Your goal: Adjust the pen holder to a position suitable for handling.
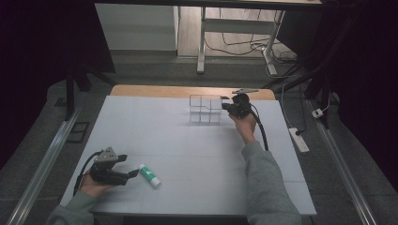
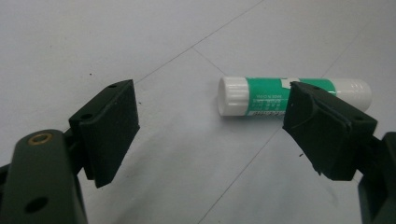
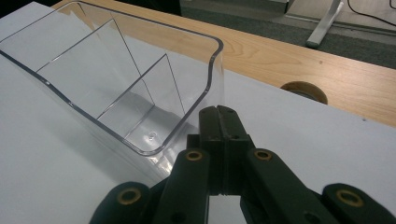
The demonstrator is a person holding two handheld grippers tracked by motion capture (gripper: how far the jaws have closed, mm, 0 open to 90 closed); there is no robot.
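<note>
i'm holding the left tongs (image 2: 210, 130) released, jaws either side of the glue stick (image 2: 261, 95) on the desk (image 1: 197, 154). right tongs (image 3: 218, 122) are sitting clenched on the clear organizer (image 3: 140, 93) rim.

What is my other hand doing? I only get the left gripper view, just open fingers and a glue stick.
Observer: The right gripper is across the table, beside a clear organizer.
Operator: Is it holding that?
Observer: Its fingers are shut at the corner of the organizer's wall. I cannot tell whether they pinch it.
Operator: Is anything inside?
Observer: No, the compartments between its dividers are empty.
</note>
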